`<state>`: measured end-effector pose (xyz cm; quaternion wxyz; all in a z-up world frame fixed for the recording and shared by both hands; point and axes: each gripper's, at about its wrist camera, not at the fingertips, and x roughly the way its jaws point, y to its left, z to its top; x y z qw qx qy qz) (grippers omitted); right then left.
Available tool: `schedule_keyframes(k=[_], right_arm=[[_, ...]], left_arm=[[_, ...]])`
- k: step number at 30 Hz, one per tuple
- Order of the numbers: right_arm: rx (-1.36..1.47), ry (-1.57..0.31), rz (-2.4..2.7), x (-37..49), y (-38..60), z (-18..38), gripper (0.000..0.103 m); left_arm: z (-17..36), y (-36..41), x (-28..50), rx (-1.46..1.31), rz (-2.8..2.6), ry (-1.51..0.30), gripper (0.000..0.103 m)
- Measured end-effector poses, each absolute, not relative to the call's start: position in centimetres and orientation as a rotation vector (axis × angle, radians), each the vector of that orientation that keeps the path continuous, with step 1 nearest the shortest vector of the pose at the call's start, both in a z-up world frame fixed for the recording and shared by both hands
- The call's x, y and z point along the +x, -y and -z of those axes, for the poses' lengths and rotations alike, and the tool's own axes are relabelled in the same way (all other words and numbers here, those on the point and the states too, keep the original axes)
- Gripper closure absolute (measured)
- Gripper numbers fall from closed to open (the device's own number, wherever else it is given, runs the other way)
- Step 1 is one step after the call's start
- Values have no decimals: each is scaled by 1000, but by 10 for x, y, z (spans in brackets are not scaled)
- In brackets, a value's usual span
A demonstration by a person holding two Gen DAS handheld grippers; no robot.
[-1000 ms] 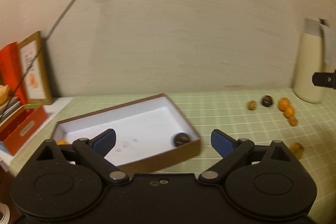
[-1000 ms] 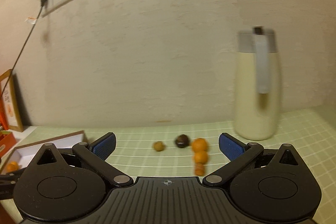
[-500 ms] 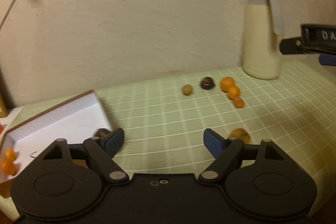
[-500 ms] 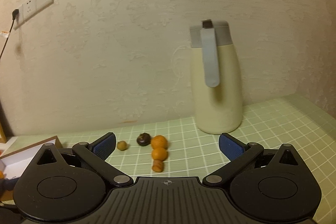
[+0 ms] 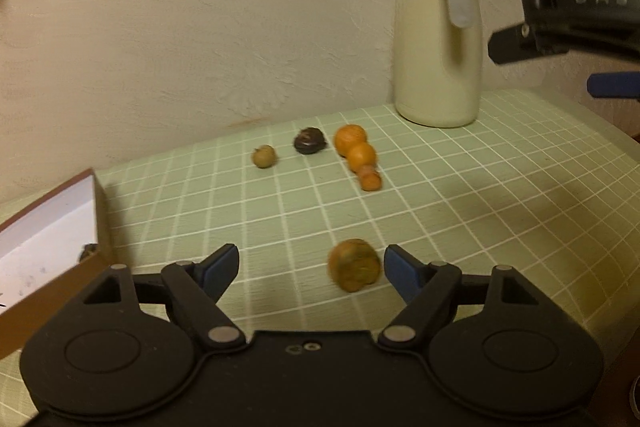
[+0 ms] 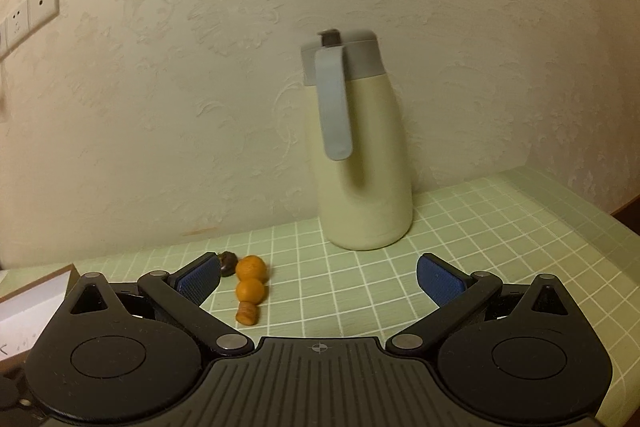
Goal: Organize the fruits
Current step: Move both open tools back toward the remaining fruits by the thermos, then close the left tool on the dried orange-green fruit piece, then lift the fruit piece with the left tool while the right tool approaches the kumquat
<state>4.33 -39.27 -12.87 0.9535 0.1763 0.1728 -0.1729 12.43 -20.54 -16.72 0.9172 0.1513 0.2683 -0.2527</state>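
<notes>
Both claws gaping, empty, left claw (image 5: 311,269) near blurred, seemingly roundish orange fruit (image 5: 354,270)

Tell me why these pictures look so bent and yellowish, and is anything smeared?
Left wrist view: dim warm light, grid cloth curving from the fisheye lens, the nearest orange fruit smeared by motion. Right wrist view: same yellow cast, dark rounded corners, the cream jug slightly blurred at its lid.

A blurred orange fruit (image 5: 354,270) lies alone on the checked cloth, well apart from a touching line of three orange fruits (image 5: 359,156). A dark round fruit (image 5: 309,141) and a small tan fruit (image 5: 264,156) sit just beside that line. The white-lined brown box (image 5: 48,227) at the left holds a dark fruit (image 5: 89,251) against its wall.
</notes>
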Motion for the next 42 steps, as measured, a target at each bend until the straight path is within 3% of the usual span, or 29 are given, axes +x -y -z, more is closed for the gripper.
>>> schedule_keyframes(k=[20, 22, 25, 42], right_arm=[[404, -346, 350, 43, 403, 132, 0], [402, -348, 354, 43, 403, 132, 0], [406, -355, 356, 44, 404, 133, 0], [392, -398, 301, 67, 391, 143, 0]], left_arm=[[198, 235, 144, 293, 482, -637, 54], [198, 235, 143, 291, 491, -636, 59], [197, 236, 141, 292, 512, -635, 75], [177, 206, 153, 225, 427, -589, 76]])
